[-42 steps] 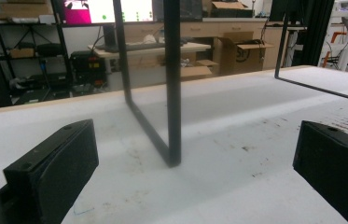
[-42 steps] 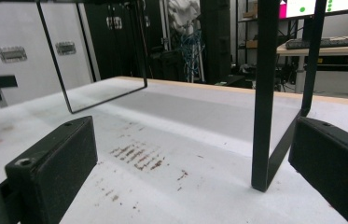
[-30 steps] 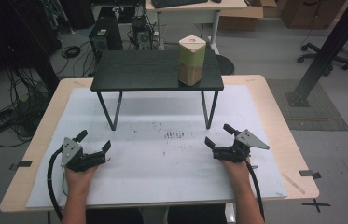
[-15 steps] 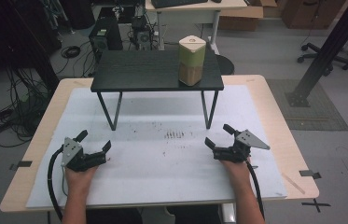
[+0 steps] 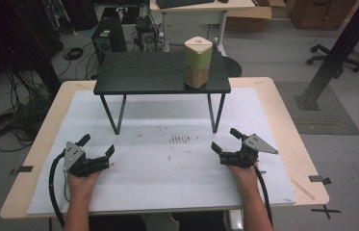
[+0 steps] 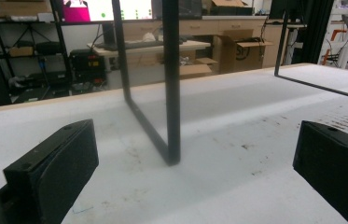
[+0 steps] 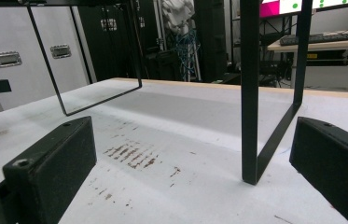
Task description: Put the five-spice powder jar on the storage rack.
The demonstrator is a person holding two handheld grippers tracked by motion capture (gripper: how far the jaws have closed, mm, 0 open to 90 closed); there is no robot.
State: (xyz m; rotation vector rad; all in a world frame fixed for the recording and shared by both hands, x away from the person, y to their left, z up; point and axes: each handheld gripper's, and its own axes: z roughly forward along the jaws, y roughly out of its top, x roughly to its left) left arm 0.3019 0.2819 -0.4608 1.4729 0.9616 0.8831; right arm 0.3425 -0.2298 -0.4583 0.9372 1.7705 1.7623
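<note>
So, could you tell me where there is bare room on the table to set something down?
The white mat is bare between the left hand-held gripper and the right hand-held gripper. The black stand's left top is free; its right holds the container.

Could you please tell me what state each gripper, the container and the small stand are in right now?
left gripper: open, holding nothing, resting low on the white mat.
right gripper: open, holding nothing, low on the mat.
container: upright, lid on, on the stand.
black stand: upright on its legs.
</note>
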